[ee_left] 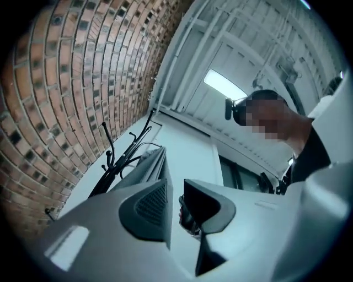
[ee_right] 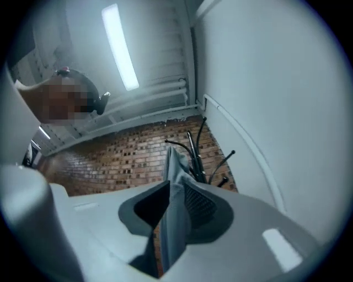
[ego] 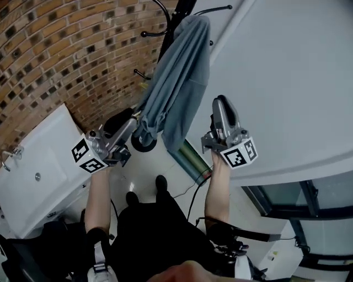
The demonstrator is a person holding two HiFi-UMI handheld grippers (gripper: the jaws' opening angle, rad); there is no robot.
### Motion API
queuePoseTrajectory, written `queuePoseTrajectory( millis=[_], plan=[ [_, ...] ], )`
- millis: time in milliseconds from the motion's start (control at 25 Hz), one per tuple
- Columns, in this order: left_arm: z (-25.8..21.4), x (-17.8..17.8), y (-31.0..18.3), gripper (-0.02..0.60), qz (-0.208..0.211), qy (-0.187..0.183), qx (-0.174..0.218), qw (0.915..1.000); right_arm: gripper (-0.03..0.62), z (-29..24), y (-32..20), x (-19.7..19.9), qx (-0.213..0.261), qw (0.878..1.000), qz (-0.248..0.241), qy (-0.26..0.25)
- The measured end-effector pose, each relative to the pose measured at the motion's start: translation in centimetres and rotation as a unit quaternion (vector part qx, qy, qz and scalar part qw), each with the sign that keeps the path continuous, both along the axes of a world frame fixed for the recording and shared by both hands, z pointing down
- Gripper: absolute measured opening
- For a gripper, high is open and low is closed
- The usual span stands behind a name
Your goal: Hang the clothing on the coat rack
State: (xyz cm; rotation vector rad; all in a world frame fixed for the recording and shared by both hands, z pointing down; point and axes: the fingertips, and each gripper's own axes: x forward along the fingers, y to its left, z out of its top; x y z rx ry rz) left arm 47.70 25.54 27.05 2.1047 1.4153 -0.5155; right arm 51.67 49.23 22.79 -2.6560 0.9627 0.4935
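Note:
A grey-blue garment (ego: 182,82) hangs from a hook of the black coat rack (ego: 176,16) and drapes down beside its pole. My left gripper (ego: 134,118) sits at the garment's lower left edge. Its jaws stand a little apart with nothing between them (ee_left: 175,184), and the cloth (ee_left: 150,165) shows just past the left jaw. My right gripper (ego: 223,104) is just right of the garment. Its jaws are parted (ee_right: 176,190), and a strip of the cloth (ee_right: 175,171) runs through the gap. The rack's hooks (ee_right: 196,148) rise behind it.
A brick wall (ego: 66,55) is on the left and a white wall (ego: 287,82) on the right. A white cabinet (ego: 38,165) stands at lower left. The rack's round base (ego: 142,143) and a green roll (ego: 190,160) are on the floor near my shoes.

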Motion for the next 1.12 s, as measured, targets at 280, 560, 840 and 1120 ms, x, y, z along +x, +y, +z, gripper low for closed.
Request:
queuePoseTrajectory(
  millis=[280, 560, 840, 1120],
  plan=[
    [11.8, -3.0, -2.9, 0.08, -0.064, -0.135, 0.048, 0.9876, 0.061, 20.9, 2.0, -6.6, 0.002, 0.943, 0.086, -0.322],
    [13.8, -7.4, -3.6, 0.08, -0.1, -0.162, 0.081, 0.9783, 0.061, 28.0, -2.0, -11.6, 0.18, 0.887, -0.09, -0.416],
    [12.6, -14.1, 2.0, 0.08, -0.129, -0.158, 0.12, 0.9716, 0.0, 21.1, -1.8, -16.2, 0.029, 0.948, -0.144, -0.284],
    [11.5, -19.5, 8.6, 0.08, -0.135, -0.13, 0.165, 0.9685, 0.0, 20.0, -1.7, -18.8, -0.114, 0.954, -0.176, -0.215]
  ],
)
